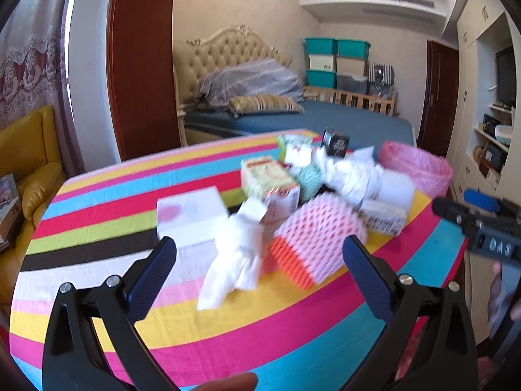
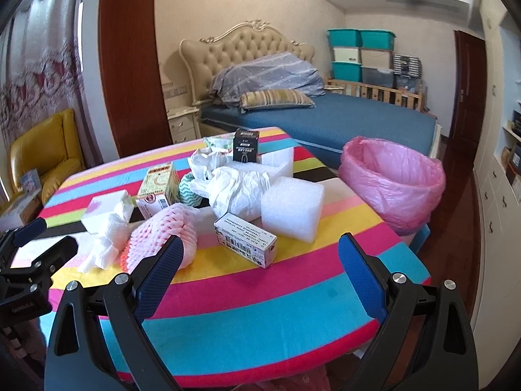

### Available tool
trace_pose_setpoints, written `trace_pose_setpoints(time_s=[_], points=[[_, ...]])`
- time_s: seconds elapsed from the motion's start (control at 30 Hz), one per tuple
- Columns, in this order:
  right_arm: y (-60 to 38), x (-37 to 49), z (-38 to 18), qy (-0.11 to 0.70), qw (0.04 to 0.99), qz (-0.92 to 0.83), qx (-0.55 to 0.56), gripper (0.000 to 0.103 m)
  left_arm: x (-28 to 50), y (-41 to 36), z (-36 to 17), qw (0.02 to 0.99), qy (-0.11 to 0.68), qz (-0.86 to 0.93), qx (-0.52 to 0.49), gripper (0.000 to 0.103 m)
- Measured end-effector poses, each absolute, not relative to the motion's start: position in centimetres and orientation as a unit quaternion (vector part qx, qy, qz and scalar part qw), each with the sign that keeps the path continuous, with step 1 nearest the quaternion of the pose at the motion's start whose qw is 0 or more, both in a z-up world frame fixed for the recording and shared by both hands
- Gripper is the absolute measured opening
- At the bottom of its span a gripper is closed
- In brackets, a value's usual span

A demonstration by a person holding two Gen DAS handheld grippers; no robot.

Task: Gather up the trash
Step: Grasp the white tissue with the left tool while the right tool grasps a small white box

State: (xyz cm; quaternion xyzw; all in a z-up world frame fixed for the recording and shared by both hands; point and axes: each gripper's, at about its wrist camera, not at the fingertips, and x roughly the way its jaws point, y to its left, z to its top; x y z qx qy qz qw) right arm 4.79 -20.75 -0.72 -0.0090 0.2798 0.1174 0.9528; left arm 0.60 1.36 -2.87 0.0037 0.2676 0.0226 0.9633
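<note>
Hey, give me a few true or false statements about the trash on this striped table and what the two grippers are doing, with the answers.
1. Both the left gripper and the right gripper are open and empty. True.
2. The bin has a blue liner. False: the liner is pink.
3. The black box stands upright at the far side of the pile. True.
4. The pink foam net already lies in the bin. False: it lies on the striped table.

Both wrist cameras look forward and slightly down across the striped table toward the bed. The left view sits close behind the pink foam net; the right view stands nearer the table's right edge, by the pink-lined bin. Both share the trash pile.
</note>
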Motion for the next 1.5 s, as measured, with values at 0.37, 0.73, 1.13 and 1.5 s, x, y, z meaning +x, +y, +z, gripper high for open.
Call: trace_pose_setpoints(time_s=[0.37, 0.73, 1.13, 1.5], points=[[-18.3, 11.9, -5.4, 0.360, 0.911, 0.194, -0.057, 0.090, 1.9, 5.8, -6.2, 0.938, 0.341, 0.062, -0.022, 0.098], [-16.4, 15.9, -6.9, 0.404, 0.876, 0.249, -0.083, 0.059, 6.3, 5.7, -7.7, 0.919, 0.391, 0.060, -0.013, 0.094], [-18.0, 13.5, -6.8, 0.377, 0.883, 0.272, -0.061, 0.027, 8.1, 3.9, -7.8, 0.915, 0.401, 0.044, 0.024, 0.038], [-20.6, 9.9, -4.4, 0.329, 0.903, 0.274, -0.041, 0.027, 4.9, 1.4, -5.4, 0.940, 0.334, 0.041, 0.055, 0.024]])
